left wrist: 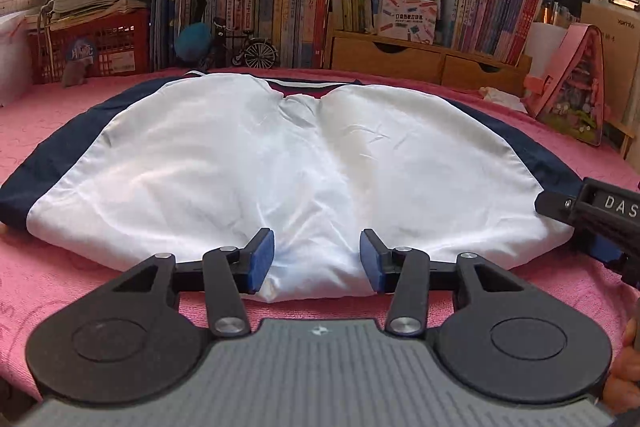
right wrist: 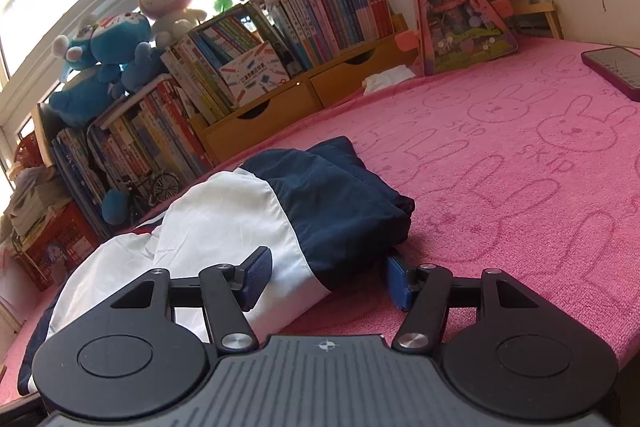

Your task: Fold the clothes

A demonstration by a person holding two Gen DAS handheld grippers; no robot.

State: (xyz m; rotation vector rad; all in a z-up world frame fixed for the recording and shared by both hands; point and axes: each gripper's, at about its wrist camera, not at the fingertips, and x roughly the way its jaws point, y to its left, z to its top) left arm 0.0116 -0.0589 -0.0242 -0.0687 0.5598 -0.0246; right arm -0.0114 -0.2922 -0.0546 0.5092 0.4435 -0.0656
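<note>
A white jacket with navy sleeves (left wrist: 248, 163) lies spread flat on the pink towel-covered table (left wrist: 80, 267), collar at the far side. My left gripper (left wrist: 317, 261) is open at the near hem, with a bulge of white cloth lying between its blue pads, which stand apart from it. The right gripper (left wrist: 600, 223) shows at the jacket's right corner. In the right wrist view my right gripper (right wrist: 327, 281) is open, and the jacket (right wrist: 224, 215) has its white-and-navy corner resting between the spread fingers. The folded navy sleeve (right wrist: 340, 195) lies just ahead.
Books on a shelf (left wrist: 280, 7) and wooden drawers (left wrist: 400, 59) line the far edge. A red crate (left wrist: 92, 51) stands at the left, a pink triangular toy house (right wrist: 456, 15) at the right. A phone (right wrist: 612, 71) lies on the towel at the far right.
</note>
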